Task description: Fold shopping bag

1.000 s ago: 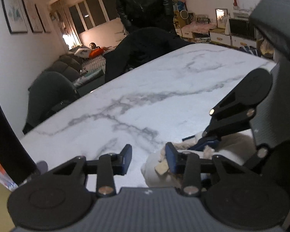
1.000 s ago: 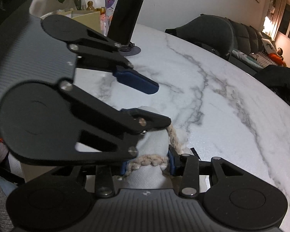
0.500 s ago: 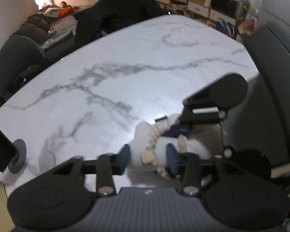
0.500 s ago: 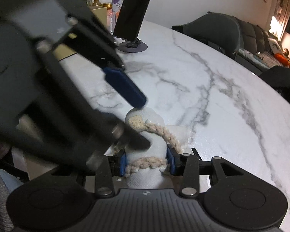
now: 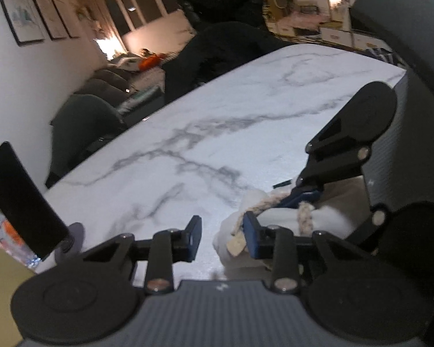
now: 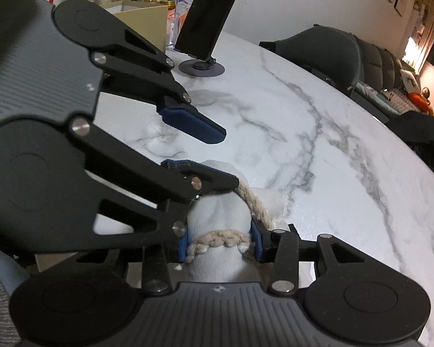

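The white shopping bag (image 6: 217, 217) is rolled into a tight bundle at the near edge of the marble table (image 6: 318, 144), with its braided rope handle (image 6: 217, 238) wrapped across it. The right gripper (image 6: 219, 241) is clamped on this bundle, its blue pads pressing both sides where the rope crosses. In the left wrist view the same bundle (image 5: 277, 219) lies at the near right, and the right gripper (image 5: 301, 199) reaches in from the right with its fingers on it.

The left gripper (image 5: 222, 235) stands with its jaws apart and nothing between them; its right finger (image 5: 250, 238) is just beside the end of the bundle, near a small tan tag (image 5: 236, 244). From the right wrist view, the left gripper (image 6: 205, 156) enters from the left, one blue pad (image 6: 193, 125) above the table, the other finger down against the top of the bundle.

A dark phone on a round stand (image 6: 209, 23) stands at the far left of the table, beside a cream box (image 6: 139, 20). A dark chair (image 6: 318, 46) sits at the far edge.
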The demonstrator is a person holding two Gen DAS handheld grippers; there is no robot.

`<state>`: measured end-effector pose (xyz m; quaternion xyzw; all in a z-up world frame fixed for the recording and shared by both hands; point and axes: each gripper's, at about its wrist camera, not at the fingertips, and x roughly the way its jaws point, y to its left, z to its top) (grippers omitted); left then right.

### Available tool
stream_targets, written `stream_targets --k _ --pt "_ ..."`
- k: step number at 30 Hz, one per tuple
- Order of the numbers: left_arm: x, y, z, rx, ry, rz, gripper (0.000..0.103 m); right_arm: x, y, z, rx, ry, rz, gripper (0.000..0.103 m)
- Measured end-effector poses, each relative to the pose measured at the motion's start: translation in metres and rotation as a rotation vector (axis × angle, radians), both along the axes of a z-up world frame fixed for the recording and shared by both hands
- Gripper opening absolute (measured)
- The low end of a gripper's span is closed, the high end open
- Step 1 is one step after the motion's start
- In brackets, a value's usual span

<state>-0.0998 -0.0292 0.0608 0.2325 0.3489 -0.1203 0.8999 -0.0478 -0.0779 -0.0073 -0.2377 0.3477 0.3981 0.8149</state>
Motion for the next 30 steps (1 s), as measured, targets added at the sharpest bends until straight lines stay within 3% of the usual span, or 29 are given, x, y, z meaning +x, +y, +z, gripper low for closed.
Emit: stream_targets --k 9,14,17,19,21,23,25,28,30 --pt "0.019 -0.009 -0.002 -0.009 0.036 0.01 0.014 0.004 -0.01 -0.001 0.088 0.035 -0.042 0.042" --pt "0.042 0.012 0.019 -0.168 0.213 0.02 0.018 0.005 -0.012 0.0 0.096 0.038 -0.036 0.042" --pt "0.045 0.019 0.03 -0.212 0.289 -0.016 0.021 0.005 -0.013 0.0 0.097 0.038 -0.031 0.041" --pt "0.042 0.016 0.034 -0.172 0.3 -0.039 0.023 0.006 -0.014 0.0 0.101 0.041 -0.031 0.041" --pt "0.036 0.01 0.034 -0.121 0.321 -0.066 0.037 0.008 -0.014 -0.001 0.103 0.042 -0.032 0.041" --pt "0.031 0.006 0.03 -0.107 0.343 -0.088 0.039 0.008 -0.013 -0.001 0.103 0.042 -0.033 0.041" --pt "0.028 0.005 0.027 -0.107 0.315 -0.081 0.042 0.008 -0.012 -0.001 0.099 0.038 -0.034 0.041" --pt "0.026 0.008 0.023 -0.088 0.251 -0.052 0.04 0.005 -0.009 -0.002 0.083 0.021 -0.033 0.042" --pt "0.023 0.009 0.021 -0.09 0.231 -0.06 0.03 0.004 -0.007 -0.002 0.073 0.015 -0.031 0.042"
